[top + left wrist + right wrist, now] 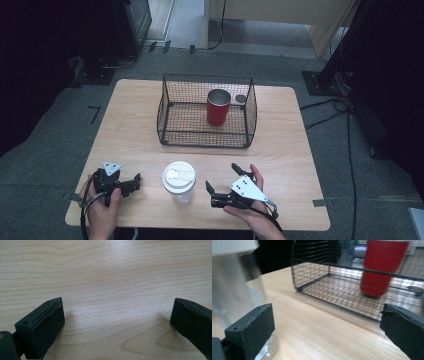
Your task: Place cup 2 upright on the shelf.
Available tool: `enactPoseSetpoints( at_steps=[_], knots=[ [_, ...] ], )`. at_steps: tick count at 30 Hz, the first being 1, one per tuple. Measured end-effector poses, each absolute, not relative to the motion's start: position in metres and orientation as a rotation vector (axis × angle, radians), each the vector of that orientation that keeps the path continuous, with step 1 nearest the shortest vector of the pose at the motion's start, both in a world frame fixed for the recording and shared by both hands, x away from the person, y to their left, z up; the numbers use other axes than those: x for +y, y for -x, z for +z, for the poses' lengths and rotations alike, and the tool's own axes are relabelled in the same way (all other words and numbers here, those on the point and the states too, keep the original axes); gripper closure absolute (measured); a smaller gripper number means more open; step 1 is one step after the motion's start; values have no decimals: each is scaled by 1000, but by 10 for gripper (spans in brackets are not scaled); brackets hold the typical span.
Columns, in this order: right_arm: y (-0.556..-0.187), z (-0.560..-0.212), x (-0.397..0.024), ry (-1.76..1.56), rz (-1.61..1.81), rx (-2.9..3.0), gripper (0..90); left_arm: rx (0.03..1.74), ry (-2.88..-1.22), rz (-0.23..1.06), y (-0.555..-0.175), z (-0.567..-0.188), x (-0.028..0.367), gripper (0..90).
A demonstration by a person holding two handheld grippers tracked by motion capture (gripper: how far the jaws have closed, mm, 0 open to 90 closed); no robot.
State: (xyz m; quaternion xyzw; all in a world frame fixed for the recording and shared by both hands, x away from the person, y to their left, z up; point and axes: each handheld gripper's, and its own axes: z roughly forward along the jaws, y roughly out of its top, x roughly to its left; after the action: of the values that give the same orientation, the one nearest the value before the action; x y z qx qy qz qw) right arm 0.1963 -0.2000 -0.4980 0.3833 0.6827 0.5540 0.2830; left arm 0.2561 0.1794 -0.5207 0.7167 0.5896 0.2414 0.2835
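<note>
Your right gripper (220,181) has its jaws spread wide and holds nothing. It lies low over the tabletop (280,150) just right of the clear cup (179,182), with one jaw close to the cup's base and the other further out toward the wire basket (206,111). In the right gripper view, the near jaw sits right at the foot of the cup (237,287), whose clear wall and white lid rise at the left edge; whether the jaw touches the cup, you cannot tell from here.

Your left gripper (134,183) is open too, jaws well apart and empty. In the left gripper view the jaws frame bare wood grain of the tabletop (110,285). It rests just left of the cup, pointing toward it, with a gap between its jaws and the cup's wall.

The cup stands upright between your two grippers, near the front edge of the tabletop, its white lid on. Behind the cup, toward the far side, the black wire basket sits on the tabletop. Inside it, a red tumbler (218,107) stands upright in the right half, open at the top. A small round grey item (241,99) lies just right of the tumbler, by the basket's far right corner.
</note>
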Motion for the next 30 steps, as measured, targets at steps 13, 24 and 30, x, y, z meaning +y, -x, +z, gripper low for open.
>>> enactPoseSetpoints(
  at_steps=[13, 24, 30],
  knots=[
    [-185, -506, -176, -945, 1515, 1967, 0, 1576, -1918, 647, -256, -521, 179, 0],
    [-179, -502, -156, -886, 1568, 2023, 0, 1572, -1919, 646, -256, -521, 179, 0],
    [-180, -499, -149, -854, 1578, 2032, 0, 1571, -1919, 646, -256, -521, 179, 0]
  ],
)
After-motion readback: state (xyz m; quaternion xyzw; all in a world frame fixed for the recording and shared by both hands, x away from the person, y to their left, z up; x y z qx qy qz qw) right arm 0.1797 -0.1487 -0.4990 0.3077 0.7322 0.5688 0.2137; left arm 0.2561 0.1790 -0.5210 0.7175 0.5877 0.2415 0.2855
